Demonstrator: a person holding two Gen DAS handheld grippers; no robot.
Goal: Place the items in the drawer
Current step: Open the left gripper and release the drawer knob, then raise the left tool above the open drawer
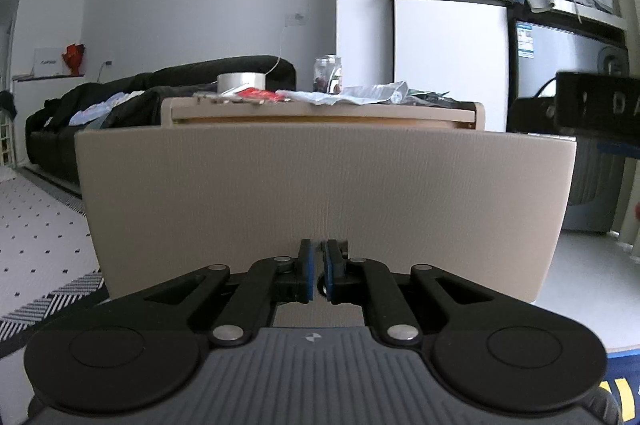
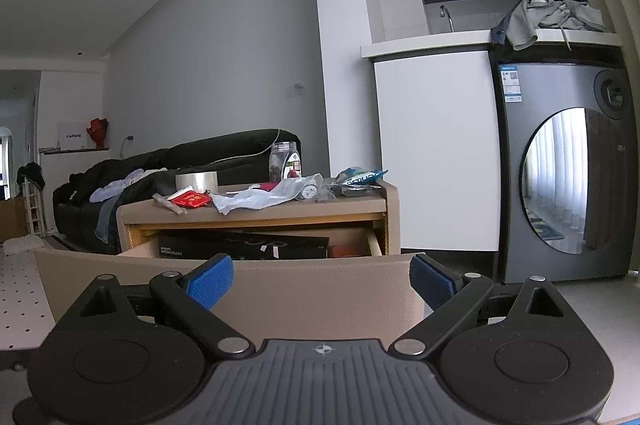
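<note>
A grey washing machine (image 2: 568,177) is standing at the right of the room beside a white cabinet (image 2: 436,153), and a dark sofa (image 2: 192,165) is running along the far wall. In front of them a beige desk (image 2: 360,203) is carrying the clutter, and its drawer (image 2: 320,289) is standing pulled out toward the cameras, its wide beige front panel filling the middle of the left wrist view. A flat black box (image 2: 244,245) is lying inside the drawer, toward its left side. On the desk top, a crumpled clear plastic bag (image 2: 264,197) is lying near the middle, a roll of clear tape (image 2: 197,182) is sitting toward the left end, a glass jar (image 2: 285,161) is standing at the back edge, a red packet (image 2: 192,200) is lying near the front left corner, and a blue-and-white wrapper (image 2: 360,179) is resting at the right end. The left gripper (image 1: 321,257) is pointing at the lower part of the drawer front, its jaws nearly closed with only a thin gap and nothing between them. The right gripper (image 2: 320,277) is hovering before the drawer front's top edge, its jaws spread wide and holding nothing.
</note>
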